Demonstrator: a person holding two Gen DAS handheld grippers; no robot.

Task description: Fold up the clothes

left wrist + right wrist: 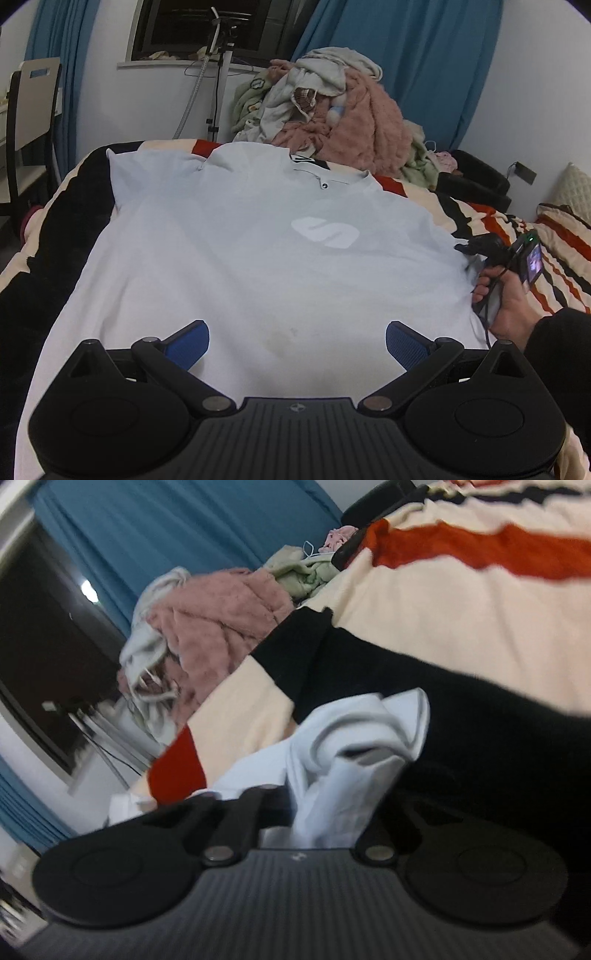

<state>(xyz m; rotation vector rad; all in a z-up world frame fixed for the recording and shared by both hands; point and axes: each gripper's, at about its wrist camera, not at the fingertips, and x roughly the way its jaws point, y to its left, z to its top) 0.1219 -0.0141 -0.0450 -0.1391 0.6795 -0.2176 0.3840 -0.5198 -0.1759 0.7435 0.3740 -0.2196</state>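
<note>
one pale blue short-sleeved polo shirt (258, 251) lies spread flat on the striped cream, black and red blanket (480, 218), collar toward its far edge. left gripper (297, 345) hovers over the near hem, fingers wide apart (blue pads). right gripper (325, 812) is clamped on bunched shirt fabric at the right edge.

Pale blue polo shirt (258, 258), spread flat and front up across the striped blanket (480, 218) on the bed. Collar (258, 158) toward the far edge, one dark button at the placket, white logo (325, 232) on the chest. Faint yellowish stain (275, 341) low on the front, near the hem at the near edge. One sleeve flat toward the far left corner; the other sleeve (354, 746) bunched and lifted at the right edge, blurred there.
</note>
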